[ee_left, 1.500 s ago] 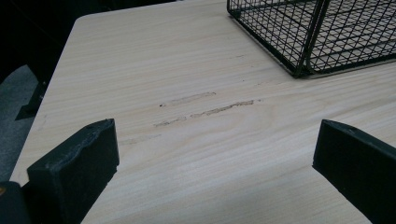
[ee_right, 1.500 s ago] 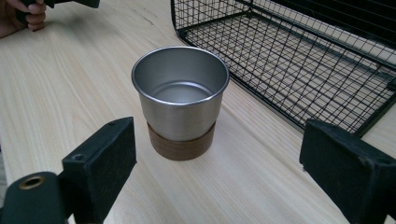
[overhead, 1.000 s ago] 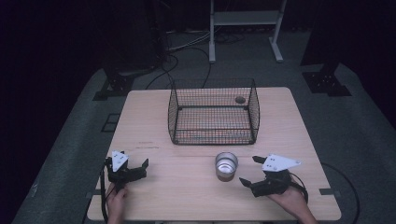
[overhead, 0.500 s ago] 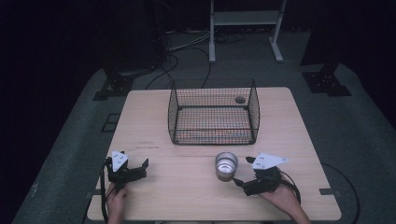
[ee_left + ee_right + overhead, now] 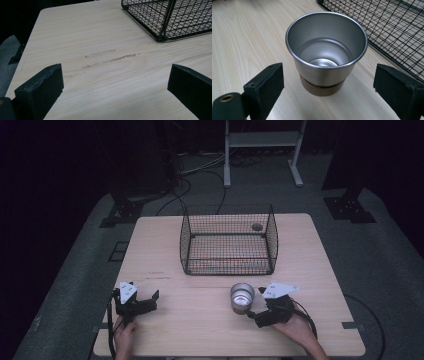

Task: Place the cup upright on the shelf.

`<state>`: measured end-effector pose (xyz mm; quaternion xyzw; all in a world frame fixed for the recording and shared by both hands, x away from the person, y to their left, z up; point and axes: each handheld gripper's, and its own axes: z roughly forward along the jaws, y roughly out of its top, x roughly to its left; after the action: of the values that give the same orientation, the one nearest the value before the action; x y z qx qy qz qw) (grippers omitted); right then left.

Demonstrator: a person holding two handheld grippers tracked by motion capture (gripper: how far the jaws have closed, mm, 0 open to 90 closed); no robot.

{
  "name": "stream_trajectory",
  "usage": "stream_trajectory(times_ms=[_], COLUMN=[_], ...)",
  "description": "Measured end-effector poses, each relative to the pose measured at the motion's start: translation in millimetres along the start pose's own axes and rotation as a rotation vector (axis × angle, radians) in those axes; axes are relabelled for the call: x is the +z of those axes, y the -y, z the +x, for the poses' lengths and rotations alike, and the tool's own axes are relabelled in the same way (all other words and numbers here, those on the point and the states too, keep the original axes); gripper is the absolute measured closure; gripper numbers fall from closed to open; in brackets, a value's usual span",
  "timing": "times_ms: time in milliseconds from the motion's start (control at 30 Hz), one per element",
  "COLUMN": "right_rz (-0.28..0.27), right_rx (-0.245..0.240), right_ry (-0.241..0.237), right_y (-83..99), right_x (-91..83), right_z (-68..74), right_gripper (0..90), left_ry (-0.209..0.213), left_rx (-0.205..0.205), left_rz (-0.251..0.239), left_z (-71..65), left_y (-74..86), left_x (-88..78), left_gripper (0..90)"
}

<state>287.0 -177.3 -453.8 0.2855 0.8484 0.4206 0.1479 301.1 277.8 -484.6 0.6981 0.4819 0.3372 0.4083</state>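
Steel cup [image 5: 325,50] stands upright between the right gripper [image 5: 329,87] jaws — wide, untouched. Wire basket [image 5: 228,240] sits just beyond; left gripper [image 5: 112,85] gapes wide too — over bare table [image 5: 82,32].

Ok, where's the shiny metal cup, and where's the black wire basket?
Shiny silver metal cup with a brown base [image 5: 322,68]: right gripper view, on its outer side wall.
Black wire mesh basket [image 5: 229,268]: high view, on its near wall.
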Motion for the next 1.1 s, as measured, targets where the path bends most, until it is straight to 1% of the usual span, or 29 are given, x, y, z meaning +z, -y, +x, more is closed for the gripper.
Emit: stream_trajectory(times_ms=[67,300,433,600,767,867,1000,1100], right_rz=[0.005,0.018,0.026,0.025,0.026,0.027,0.034,0.028], right_rx=[-0.005,0.000,0.008,0.008,-0.003,0.001,0.007,0.002], right_ry=[0.000,0.006,-0.001,-0.012,-0.012,-0.017,-0.019,-0.025], right_y=[-0.7,-2.6,-2.9,-5.9,-9.9,-11.0,-11.1,-11.2], right_x=[2.4,12.9,19.0,24.9,31.1,35.6,37.3,38.0], right_z=[0.2,-0.4,-2.9,-2.5,-2.6,-3.0,-2.6,-2.9], right_gripper=[8.9,8.9,8.9,8.9,8.9,9.0,8.9,9.0], left_ry=[0.000,0.000,0.000,0.000,0.000,0.000,0.000,0.000], left_rx=[0.001,-0.001,-0.001,-0.001,-0.001,-0.002,-0.003,-0.003], left_rz=[0.000,-0.001,-0.002,-0.002,-0.001,-0.003,-0.003,-0.003], left_z=[0.0,0.1,-0.1,0.0,0.0,0.1,0.2,0.1], left_y=[0.0,0.1,0.1,0.1,0.1,0.1,0.1,0.1], left_x=[0.0,0.0,0.0,-0.1,-0.1,0.0,0.0,0.0], left_gripper=[0.0,0.0,0.0,0.0,0.0,0.0,0.0,0.0])
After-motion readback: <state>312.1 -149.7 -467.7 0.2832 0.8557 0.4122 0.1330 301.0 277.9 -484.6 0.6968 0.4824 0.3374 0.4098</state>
